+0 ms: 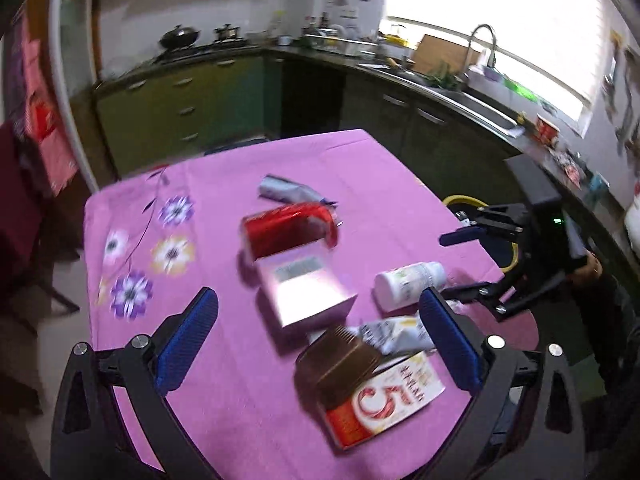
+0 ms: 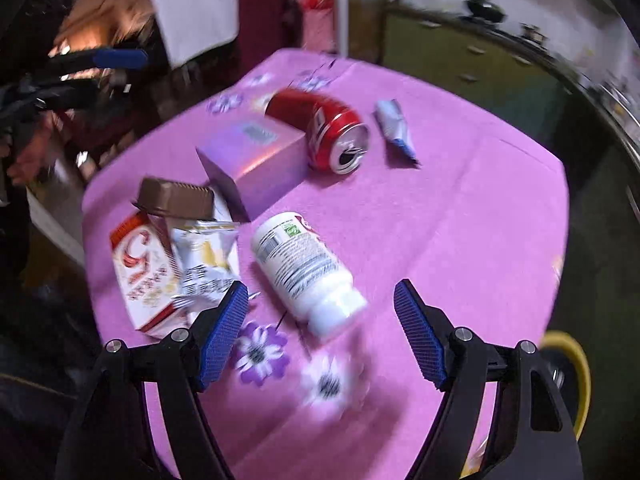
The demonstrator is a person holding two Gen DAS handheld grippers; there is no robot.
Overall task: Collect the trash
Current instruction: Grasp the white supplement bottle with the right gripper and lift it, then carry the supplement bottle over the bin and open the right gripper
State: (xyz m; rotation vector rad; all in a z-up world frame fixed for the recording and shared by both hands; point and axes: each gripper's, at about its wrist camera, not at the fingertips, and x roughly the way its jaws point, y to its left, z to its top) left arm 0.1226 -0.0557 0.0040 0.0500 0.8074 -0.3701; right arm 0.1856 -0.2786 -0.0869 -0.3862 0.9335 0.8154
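Trash lies on a table under a pink flowered cloth (image 1: 224, 400): a red can (image 1: 292, 228) on its side, a pink box (image 1: 308, 292), a white bottle (image 1: 410, 280), a blue-white wrapper (image 1: 288, 192), a brown tray (image 1: 340, 360) on a red-white carton (image 1: 384, 400), and a white snack packet (image 1: 396, 332). My left gripper (image 1: 320, 320) hangs open above the box and tray, holding nothing. My right gripper (image 2: 320, 292) is open over the table's near edge. The white bottle (image 2: 304, 268) lies just ahead of its fingertips, untouched. The views are blurred.
A yellow-rimmed bin (image 1: 468, 200) stands on the floor beside the table, also in the right wrist view as the bin (image 2: 576, 360). Green kitchen cabinets (image 1: 180, 100) and a counter with a sink (image 1: 472, 100) run behind. A person's hand (image 1: 588, 268) holds the right gripper.
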